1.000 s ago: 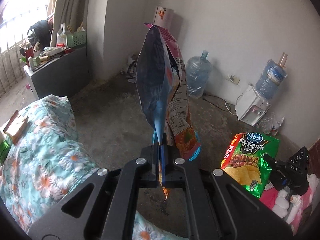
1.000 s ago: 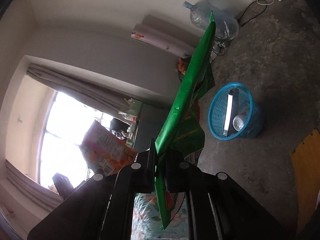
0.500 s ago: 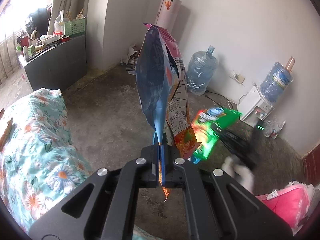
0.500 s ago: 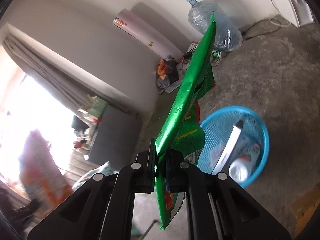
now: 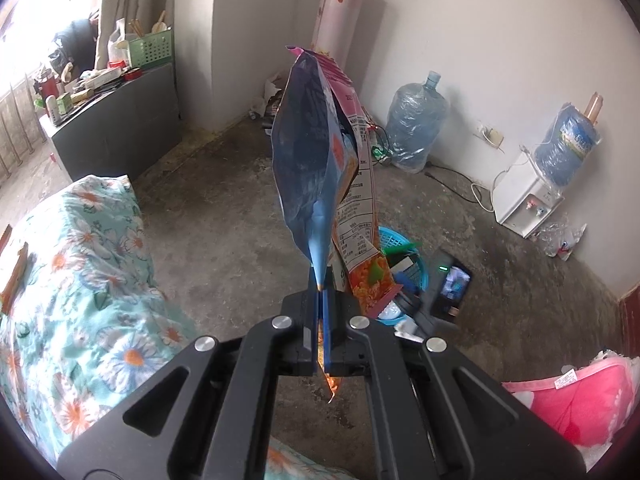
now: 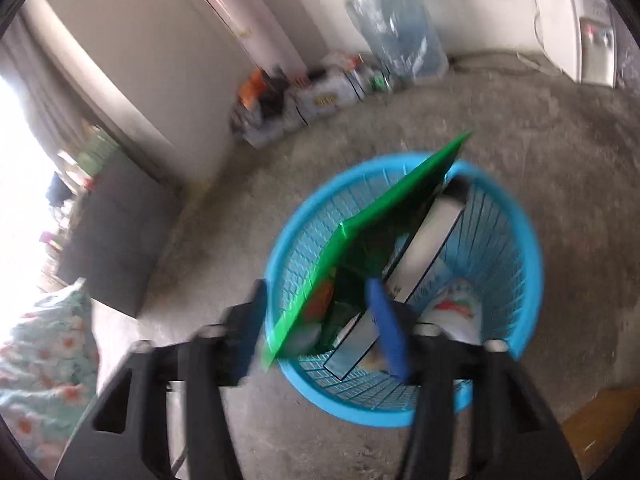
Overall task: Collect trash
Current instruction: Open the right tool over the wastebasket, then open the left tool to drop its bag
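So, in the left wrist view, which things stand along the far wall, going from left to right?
Dark cabinet with green basket on it → pink roll → water jug on the floor → white water dispenser carrying a blue bottle.

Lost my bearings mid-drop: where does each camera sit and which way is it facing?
Left wrist: on the left gripper, facing down across the floor, its own fingers shut on a blue snack bag.
Right wrist: on the right gripper, above the blue basket; jaws opening, green chip bag between them.
Shared: basket, water jug.
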Demonstrator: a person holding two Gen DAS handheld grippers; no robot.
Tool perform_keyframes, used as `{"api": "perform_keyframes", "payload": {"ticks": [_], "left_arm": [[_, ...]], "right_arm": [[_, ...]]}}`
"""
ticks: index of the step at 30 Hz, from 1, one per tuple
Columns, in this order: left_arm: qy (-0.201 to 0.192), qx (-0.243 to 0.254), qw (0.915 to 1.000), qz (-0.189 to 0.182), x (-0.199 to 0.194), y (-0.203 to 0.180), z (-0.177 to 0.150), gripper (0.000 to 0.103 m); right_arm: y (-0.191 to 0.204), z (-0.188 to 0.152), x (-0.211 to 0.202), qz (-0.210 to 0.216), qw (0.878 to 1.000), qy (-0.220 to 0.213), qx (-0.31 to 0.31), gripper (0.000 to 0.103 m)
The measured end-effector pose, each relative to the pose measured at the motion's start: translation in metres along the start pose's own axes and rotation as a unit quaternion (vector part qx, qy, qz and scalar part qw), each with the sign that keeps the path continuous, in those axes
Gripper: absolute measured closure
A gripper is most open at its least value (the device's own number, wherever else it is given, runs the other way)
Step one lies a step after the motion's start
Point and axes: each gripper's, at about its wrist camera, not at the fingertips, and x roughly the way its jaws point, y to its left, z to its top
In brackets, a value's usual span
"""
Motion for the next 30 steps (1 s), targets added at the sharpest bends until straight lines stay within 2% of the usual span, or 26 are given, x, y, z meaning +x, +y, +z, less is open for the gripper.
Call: {"api": "perform_keyframes", "payload": {"ticks": [3,8,11,14,16,20,23,26,29,30], "left_arm": [[0.002,0.011,0.9999,-0.004,0.009,-0.01,0.004,0.103],[0.012,0.045,0.9989,0.0,0.028,-0.033,0.006,0.103],[0.022,0.082,0.9963,0.007,0.047,-0.053,0.005,0.103],[0.03,0.138,0.9898,0.022,0.072,-0.079,0.002,0.103],[0.026,0.185,0.9816,0.037,0.091,-0.099,-0.001,0.103],[0.032,0.249,0.9665,0.053,0.132,-0.133,-0.001,0.103],[0.029,0.314,0.9457,0.079,0.169,-0.162,-0.002,0.103],[0.018,0.388,0.9131,0.123,0.212,-0.185,-0.01,0.103],[0.032,0.406,0.9036,0.131,0.254,-0.191,-0.021,0.098],[0.029,0.422,0.8938,0.148,0.265,-0.19,-0.029,0.096]], "right_arm": [[-0.017,0.005,-0.036,0.021,1.0,-0.017,0.007,0.046],[-0.064,0.002,-0.118,0.049,0.994,-0.057,0.077,0.046],[-0.092,-0.007,-0.158,0.045,0.989,-0.078,0.119,0.046],[-0.113,-0.02,-0.177,0.036,0.985,-0.076,0.152,0.046],[-0.127,-0.026,-0.181,0.043,0.982,-0.071,0.171,0.046],[-0.137,-0.029,-0.176,0.052,0.98,-0.056,0.185,0.046],[-0.137,-0.031,-0.175,0.063,0.978,-0.053,0.19,0.046],[-0.139,-0.036,-0.172,0.068,0.978,-0.044,0.195,0.046],[-0.142,-0.04,-0.165,0.068,0.975,-0.032,0.207,0.046],[-0.142,-0.042,-0.163,0.067,0.975,-0.028,0.211,0.046]]}}
